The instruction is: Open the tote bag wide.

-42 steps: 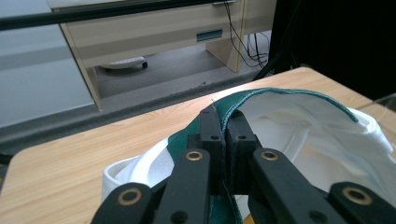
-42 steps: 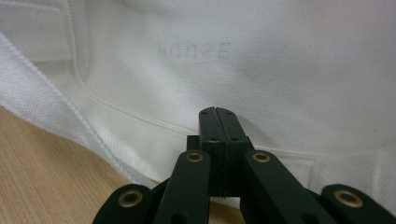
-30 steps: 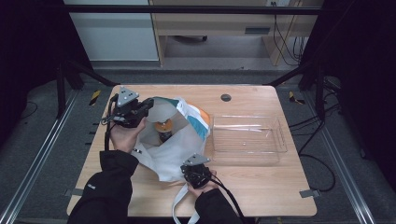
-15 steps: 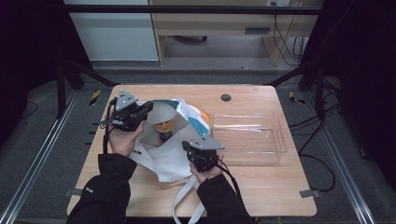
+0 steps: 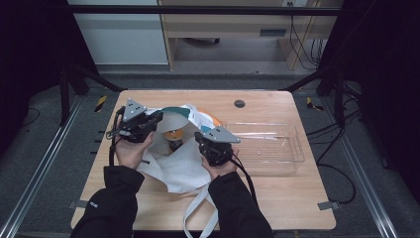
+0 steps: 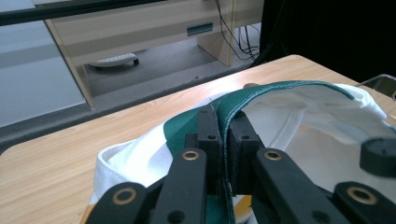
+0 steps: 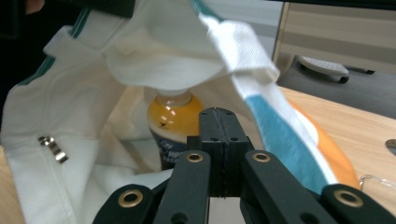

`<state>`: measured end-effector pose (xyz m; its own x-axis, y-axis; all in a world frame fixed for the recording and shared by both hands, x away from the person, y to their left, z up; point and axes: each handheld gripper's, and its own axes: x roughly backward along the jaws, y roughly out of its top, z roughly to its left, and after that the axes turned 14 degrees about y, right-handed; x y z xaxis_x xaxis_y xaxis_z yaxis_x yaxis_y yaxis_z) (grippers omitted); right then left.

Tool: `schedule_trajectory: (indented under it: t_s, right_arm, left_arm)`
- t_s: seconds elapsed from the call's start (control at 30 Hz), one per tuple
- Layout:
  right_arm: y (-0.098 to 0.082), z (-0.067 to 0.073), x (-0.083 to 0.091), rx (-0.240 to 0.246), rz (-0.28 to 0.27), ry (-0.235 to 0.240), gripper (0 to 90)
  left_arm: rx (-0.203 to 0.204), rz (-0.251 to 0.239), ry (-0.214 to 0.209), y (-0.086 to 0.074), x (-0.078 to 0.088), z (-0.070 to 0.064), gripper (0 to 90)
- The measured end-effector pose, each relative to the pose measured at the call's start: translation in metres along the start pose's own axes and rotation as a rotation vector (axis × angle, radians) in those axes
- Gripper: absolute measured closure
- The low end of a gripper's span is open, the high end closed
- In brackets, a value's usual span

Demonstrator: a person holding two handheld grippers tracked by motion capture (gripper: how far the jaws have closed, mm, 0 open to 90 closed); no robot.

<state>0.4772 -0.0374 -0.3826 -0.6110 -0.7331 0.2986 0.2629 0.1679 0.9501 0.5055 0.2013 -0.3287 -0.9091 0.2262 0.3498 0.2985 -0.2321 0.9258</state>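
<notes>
Light wooden table (image 5: 277, 198) with round corners. On it, a white cloth bag (image 5: 178, 166) at the left, straps hanging over the near edge. Just beside the bag, on the right, a clear plastic tray (image 5: 270, 144). Small dark round hole (image 5: 239, 103) near the far edge.

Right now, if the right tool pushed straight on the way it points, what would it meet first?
Most likely the orange drink bottle standing inside the white bag, straight beyond the shut right tool; how far off is unclear.

A clear rectangular plastic tray (image 5: 262, 144) rests on the light wooden bench (image 5: 277, 198), near its right edge; a small dark round grommet (image 5: 239, 103) sits beyond it.
</notes>
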Motion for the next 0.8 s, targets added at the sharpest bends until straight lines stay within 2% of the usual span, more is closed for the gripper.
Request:
schedule_trajectory:
  t_s: [0.2, 0.33, 0.5, 0.53, 0.63, 0.73, 0.8]
  right_arm:
    - [0.008, -0.002, 0.004, 0.005, -0.028, -0.020, 90.0]
    - [0.010, -0.002, 0.004, 0.004, -0.030, -0.021, 90.0]
    - [0.009, -0.003, 0.003, 0.009, -0.025, -0.018, 90.0]
    - [0.009, -0.002, 0.003, 0.005, -0.025, -0.017, 90.0]
    - [0.009, -0.001, 0.002, 0.013, -0.020, -0.014, 90.0]
    - [0.008, 0.001, 0.002, 0.019, -0.015, -0.008, 90.0]
    - [0.005, 0.004, 0.003, 0.027, 0.000, 0.009, 90.0]
  left_arm:
    - [-0.012, -0.007, -0.018, -0.007, 0.002, 0.000, 77.8]
    - [-0.019, -0.003, -0.026, -0.012, 0.004, 0.000, 64.9]
    - [-0.050, 0.008, -0.026, -0.020, 0.007, 0.000, 57.5]
    - [-0.069, 0.016, -0.015, -0.023, 0.005, -0.001, 56.1]
    - [-0.055, 0.015, -0.009, -0.022, 0.001, 0.000, 59.3]
    - [-0.055, 0.016, -0.004, -0.019, -0.001, 0.000, 67.9]
    - [-0.071, 0.019, 0.018, -0.015, -0.001, -0.001, 75.6]
